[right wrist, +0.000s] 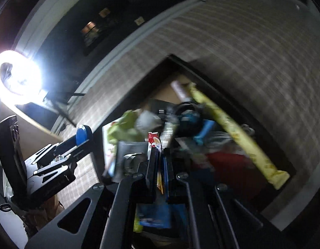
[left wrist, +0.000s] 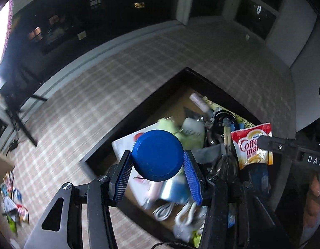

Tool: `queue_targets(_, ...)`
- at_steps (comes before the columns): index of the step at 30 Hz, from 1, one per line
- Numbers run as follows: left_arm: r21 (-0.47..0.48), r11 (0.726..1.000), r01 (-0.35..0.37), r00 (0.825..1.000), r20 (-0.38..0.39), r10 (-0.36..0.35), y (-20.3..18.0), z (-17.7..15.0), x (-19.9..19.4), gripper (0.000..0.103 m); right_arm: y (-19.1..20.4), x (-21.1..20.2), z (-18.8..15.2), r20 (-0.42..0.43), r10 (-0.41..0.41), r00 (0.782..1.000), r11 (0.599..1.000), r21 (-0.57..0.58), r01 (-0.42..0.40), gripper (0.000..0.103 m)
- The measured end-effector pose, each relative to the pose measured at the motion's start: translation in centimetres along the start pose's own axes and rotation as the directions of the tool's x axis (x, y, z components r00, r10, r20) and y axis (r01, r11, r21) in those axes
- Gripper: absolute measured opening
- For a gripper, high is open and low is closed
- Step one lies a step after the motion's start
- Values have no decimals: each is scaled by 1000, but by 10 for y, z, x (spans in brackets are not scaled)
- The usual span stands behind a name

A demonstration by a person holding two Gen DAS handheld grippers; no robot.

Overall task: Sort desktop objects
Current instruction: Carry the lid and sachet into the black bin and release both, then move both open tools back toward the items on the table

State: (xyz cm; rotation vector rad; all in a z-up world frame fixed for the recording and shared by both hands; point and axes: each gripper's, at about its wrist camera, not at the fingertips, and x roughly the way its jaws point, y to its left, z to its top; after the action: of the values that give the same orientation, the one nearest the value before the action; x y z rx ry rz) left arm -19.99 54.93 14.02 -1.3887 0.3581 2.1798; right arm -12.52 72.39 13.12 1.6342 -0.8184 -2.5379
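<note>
My left gripper (left wrist: 158, 155) is shut on a round blue lid or puck (left wrist: 158, 155), held above a dark-rimmed box (left wrist: 218, 87) full of clutter. It also shows in the right wrist view (right wrist: 83, 134), holding the blue disc edge-on at the left. My right gripper (right wrist: 159, 151) is shut on a red and white Coffee-mate sachet (right wrist: 154, 141), seen face-on in the left wrist view (left wrist: 251, 145) at the right. The right wrist view is blurred by motion.
The box holds a long yellow packet (right wrist: 232, 132), a green cloth (left wrist: 189, 134), white cables (left wrist: 184, 211), a white booklet (left wrist: 126, 143) and a blue tool (right wrist: 203, 132). A checked cloth (left wrist: 97, 95) covers the table. Loose packets (left wrist: 12, 199) lie far left. A ring light (right wrist: 17, 78) glares.
</note>
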Motion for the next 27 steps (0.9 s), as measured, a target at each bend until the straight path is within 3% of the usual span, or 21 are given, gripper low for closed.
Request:
queue_targets(5, 41, 999, -15, 999, -30, 16, -16, 11, 18, 47, -15, 8, 2, -15, 10, 1000, 999, 30, -10, 5)
queue_targets(15, 61, 998, 4, 995, -96, 2, -18, 12, 35, 48, -1, 23, 3, -57, -19, 998, 1000, -23, 18, 7)
queue_targets(18, 49, 999, 8, 996, -92, -3, -17, 12, 32, 51, 2, 21, 5, -56, -37, 998, 999, -32, 35, 22)
queue_targets(20, 35, 999, 18, 996, -90, -15, -14, 14, 28, 54, 4, 17, 7, -40, -44, 998, 999, -28, 43, 42)
queue_targets(27, 17, 1000, 7, 999, -34, -6, -1, 12, 1, 55, 17, 4, 12, 0, -59, 998, 997, -55, 59, 43)
